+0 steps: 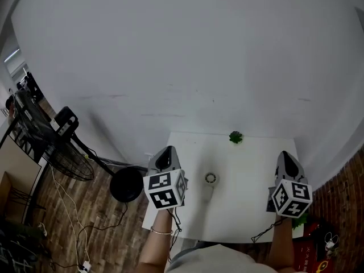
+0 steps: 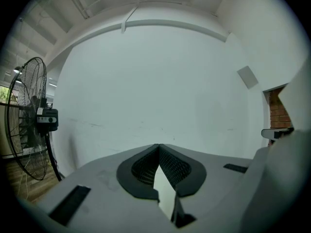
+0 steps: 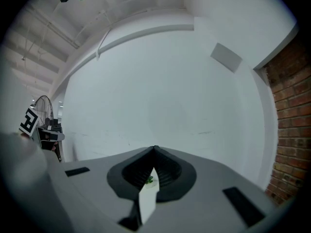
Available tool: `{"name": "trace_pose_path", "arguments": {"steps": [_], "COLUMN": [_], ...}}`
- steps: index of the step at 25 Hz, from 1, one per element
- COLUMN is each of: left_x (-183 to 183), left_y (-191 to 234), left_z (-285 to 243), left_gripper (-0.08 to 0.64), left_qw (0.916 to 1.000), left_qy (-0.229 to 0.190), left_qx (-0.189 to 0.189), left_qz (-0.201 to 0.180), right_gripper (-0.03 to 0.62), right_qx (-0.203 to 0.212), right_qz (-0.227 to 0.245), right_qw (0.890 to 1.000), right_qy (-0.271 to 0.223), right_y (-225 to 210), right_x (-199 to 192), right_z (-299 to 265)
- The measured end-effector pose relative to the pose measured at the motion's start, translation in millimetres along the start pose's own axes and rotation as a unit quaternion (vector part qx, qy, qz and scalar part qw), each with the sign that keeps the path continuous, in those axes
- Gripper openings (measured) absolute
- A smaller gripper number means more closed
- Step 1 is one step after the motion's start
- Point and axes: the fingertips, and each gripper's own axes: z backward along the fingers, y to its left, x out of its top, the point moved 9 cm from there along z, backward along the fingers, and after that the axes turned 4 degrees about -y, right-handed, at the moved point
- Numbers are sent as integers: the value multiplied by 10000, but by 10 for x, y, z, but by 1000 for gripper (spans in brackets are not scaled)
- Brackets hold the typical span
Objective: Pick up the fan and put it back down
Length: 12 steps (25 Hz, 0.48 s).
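A small white hand fan point(image 1: 210, 180) lies on the white table point(image 1: 244, 215), round head toward the wall, handle toward me. My left gripper point(image 1: 165, 151) hovers at the table's left edge, left of the fan and apart from it. Its jaws meet at the tips with nothing between them point(image 2: 159, 145). My right gripper point(image 1: 284, 154) is over the table's right edge, also shut and empty point(image 3: 155, 147). Neither gripper view shows the small fan.
A small green plant point(image 1: 235, 136) sits at the table's far edge and shows through the right jaws' gap point(image 3: 148, 180). A large black floor fan point(image 1: 54, 147) point(image 2: 26, 120) stands left of the table with its round base point(image 1: 126, 184). Cables lie on the wooden floor. A brick wall point(image 3: 291, 125) is at right.
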Motion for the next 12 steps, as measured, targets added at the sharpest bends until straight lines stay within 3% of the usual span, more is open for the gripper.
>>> {"name": "trace_pose_path", "arguments": {"steps": [12], "left_x": [-75], "left_y": [130], "left_z": [-26], "left_gripper": [12], "left_qw": [9998], "left_qy": [129], "left_qx": [132], "left_qz": [85], "right_gripper": [2], "right_qx": [30], "right_qz": [-96], "right_qw": [9999], "right_qy": [108], "right_y": [102], "right_x": [-73], "right_z": [-85]}}
